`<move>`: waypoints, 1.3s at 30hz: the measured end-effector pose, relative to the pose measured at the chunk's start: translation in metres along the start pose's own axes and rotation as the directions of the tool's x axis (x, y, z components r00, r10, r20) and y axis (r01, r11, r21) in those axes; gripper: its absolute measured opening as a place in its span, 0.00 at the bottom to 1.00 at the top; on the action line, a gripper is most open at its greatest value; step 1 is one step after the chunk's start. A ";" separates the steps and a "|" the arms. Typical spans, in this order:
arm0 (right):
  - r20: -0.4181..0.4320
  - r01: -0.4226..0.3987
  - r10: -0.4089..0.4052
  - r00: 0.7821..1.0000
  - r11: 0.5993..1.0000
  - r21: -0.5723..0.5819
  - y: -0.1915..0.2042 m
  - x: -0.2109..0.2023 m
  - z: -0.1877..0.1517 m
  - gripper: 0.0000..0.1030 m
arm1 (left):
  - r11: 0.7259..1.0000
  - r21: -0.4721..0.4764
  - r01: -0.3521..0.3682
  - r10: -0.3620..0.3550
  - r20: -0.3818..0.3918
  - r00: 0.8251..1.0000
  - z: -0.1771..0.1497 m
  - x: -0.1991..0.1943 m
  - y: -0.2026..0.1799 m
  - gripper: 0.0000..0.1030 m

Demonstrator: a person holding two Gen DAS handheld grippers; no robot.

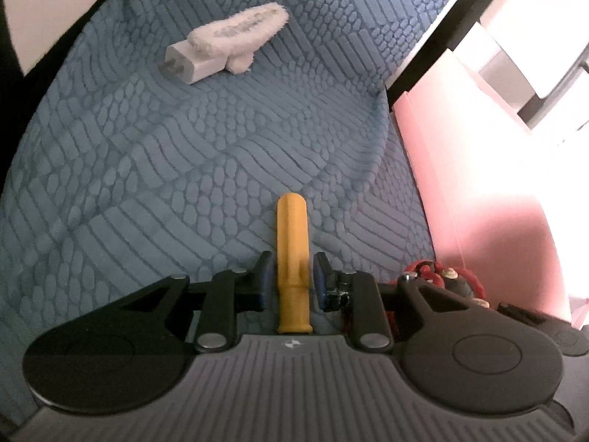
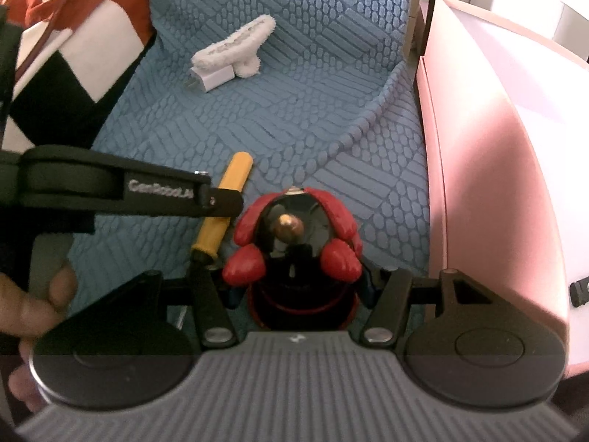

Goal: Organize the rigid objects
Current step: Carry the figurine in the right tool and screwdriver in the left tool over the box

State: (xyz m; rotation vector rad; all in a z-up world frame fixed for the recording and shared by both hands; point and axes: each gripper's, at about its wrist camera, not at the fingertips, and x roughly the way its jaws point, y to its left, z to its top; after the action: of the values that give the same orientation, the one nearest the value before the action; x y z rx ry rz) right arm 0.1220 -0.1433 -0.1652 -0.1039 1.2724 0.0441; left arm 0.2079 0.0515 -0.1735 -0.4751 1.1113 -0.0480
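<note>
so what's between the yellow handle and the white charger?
Nothing: only bare blue bedspread lies between the yellow handle and the charger. Both wrist views show it.

We see open blue textured bedcover (image 1: 221, 169) through the middle, free to pass. Far back, a white charger (image 1: 191, 64) with a fluffy white sock (image 1: 239, 31) lying on it blocks that spot. A pink box (image 2: 489, 154) walls off the right side. Patterned fabric (image 2: 73, 37) crowds the far left. Both grippers sit side by side near us, tight between them.
</note>
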 end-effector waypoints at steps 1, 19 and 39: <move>0.000 0.000 0.000 1.000 1.000 -0.003 0.000 0.000 0.000 0.58 | 1.000 0.004 -0.004 0.004 0.002 1.000 0.000 0.000 -0.001 0.26; 0.127 -0.013 0.014 0.992 1.000 -0.008 -0.011 -0.064 0.023 0.58 | 0.991 -0.102 0.083 -0.078 0.058 0.995 0.014 -0.059 -0.001 0.21; 0.263 0.029 -0.018 0.965 0.999 -0.036 -0.050 -0.142 0.052 0.58 | 0.982 0.019 0.188 -0.189 0.117 0.975 0.048 -0.132 -0.090 0.21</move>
State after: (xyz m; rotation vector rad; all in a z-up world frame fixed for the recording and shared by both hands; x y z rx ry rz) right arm 0.1348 -0.1838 -0.0121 -0.1423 1.0045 0.0605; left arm 0.2078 0.0227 -0.0090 -0.5683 0.9472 -0.1884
